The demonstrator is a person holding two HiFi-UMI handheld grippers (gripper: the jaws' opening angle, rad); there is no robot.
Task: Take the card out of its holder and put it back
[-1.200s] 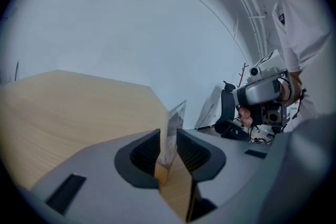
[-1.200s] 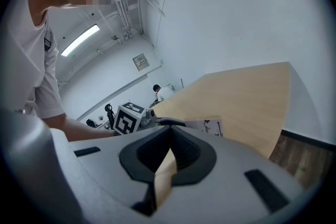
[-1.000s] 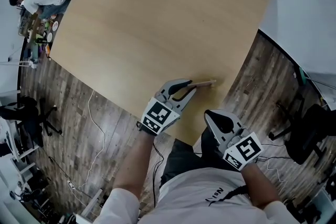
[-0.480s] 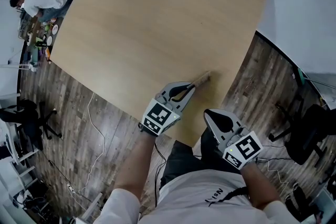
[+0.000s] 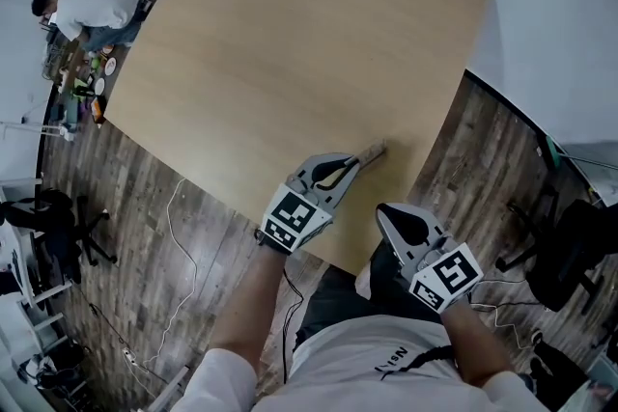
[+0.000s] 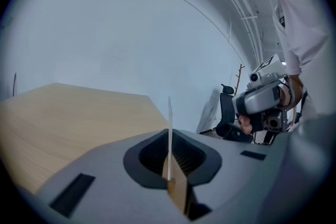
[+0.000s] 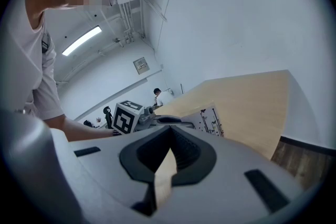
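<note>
In the head view, a small wooden card holder [image 5: 372,152] with a white card in it sticks out from my left gripper [image 5: 355,162] over the near right part of the light wood table [image 5: 290,34]. The left gripper view shows the card [image 6: 169,118] edge-on, standing in the wooden holder [image 6: 177,192] that the shut jaws pinch. My right gripper [image 5: 389,215] hangs just off the table's near edge, shut with nothing in it. From the right gripper view, the card's printed face [image 7: 211,119] shows beyond the left gripper's marker cube [image 7: 127,117].
A person in a white shirt [image 5: 89,1] bends over a cluttered bench at the far left. Office chairs stand on the dark wood floor at left [image 5: 60,212] and right [image 5: 579,246]. A cable [image 5: 179,236] trails on the floor.
The holder in my left gripper has swung from lying sideways toward the right to pointing more away from me. My right gripper has stayed put.
</note>
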